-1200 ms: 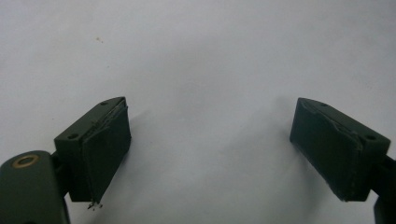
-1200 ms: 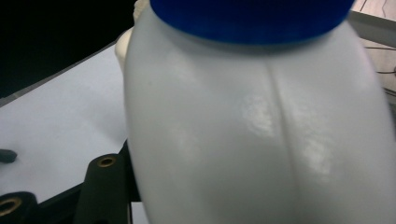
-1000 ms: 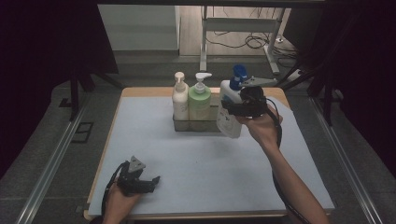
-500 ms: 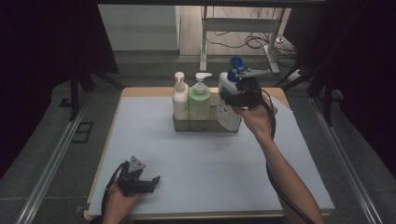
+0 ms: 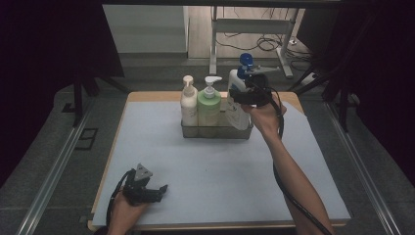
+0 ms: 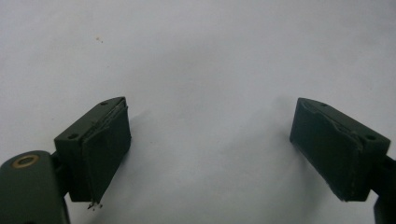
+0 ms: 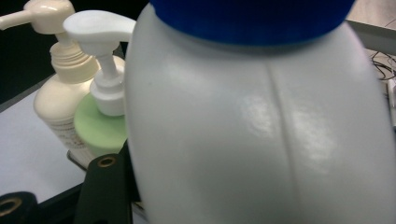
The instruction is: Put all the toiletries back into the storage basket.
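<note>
Nearest the camera, the left claw (image 5: 155, 188) is parked on the front-left of the counter (image 5: 220, 166), resting on the pale mat. Its jaws are spread wide with nothing between them; in the left gripper view you just see bare mat between the two black pads (image 6: 105, 149).

Move up the counter and you hit the clear caddy (image 5: 215, 131) near the back edge. The cream pump bottle (image 5: 188, 105) sits in its left end, and the green pump bottle (image 5: 209, 105) is right beside it, touching or near enough.

The action is at the right end. The right claw (image 5: 243, 98) is pinching the white bottle with the blue cap (image 5: 238, 110) by its upper body. In the right gripper view the bottle's shoulder is jammed right up against the lens, so it looks like a solid grip. The bottle hangs over the caddy's right end, and its bottom looks to be at or just inside the rim, though I can't tell if it's fully seated.

My read: this is the drop-in step. To do it well, I'd keep the bottle upright, line it up with the free slot next to the green one, and lower it straight down so it doesn't catch the caddy wall or knock the neighbour's pump. Only let go once the base is flat on the caddy floor, then back the claw out without dragging the cap.
</note>
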A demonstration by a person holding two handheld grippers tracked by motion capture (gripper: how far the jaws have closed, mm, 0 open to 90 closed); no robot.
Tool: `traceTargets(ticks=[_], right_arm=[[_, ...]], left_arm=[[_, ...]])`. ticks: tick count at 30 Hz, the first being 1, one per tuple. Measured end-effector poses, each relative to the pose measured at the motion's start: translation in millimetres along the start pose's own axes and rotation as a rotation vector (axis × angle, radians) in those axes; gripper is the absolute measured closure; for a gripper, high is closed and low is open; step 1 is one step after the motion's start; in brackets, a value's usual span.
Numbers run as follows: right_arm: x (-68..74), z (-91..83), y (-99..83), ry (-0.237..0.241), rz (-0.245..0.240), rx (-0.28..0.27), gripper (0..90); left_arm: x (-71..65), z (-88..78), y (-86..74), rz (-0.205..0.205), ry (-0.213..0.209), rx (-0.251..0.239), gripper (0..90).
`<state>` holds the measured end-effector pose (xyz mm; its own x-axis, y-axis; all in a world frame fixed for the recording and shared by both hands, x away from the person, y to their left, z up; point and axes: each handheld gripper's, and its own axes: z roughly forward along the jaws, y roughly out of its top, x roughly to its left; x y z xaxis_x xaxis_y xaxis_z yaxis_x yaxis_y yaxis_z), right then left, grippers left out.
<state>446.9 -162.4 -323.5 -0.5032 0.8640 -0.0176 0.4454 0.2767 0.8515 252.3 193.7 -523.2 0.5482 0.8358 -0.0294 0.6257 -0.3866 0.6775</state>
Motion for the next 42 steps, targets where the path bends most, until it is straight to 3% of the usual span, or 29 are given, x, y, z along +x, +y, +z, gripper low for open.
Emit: traceTargets(ticks=[16,42], right_arm=[[-8.5,23.2,3.0,-0.033,0.021,-0.005,39.9],[-10.1,44.5,-20.6,-0.035,0.026,0.019,39.8]], left_arm=[[0.0,-0.2,0.0,0.000,-0.001,0.002,12.3],[0.0,-0.3,-0.1,-0.001,-0.001,0.003,12.2]])
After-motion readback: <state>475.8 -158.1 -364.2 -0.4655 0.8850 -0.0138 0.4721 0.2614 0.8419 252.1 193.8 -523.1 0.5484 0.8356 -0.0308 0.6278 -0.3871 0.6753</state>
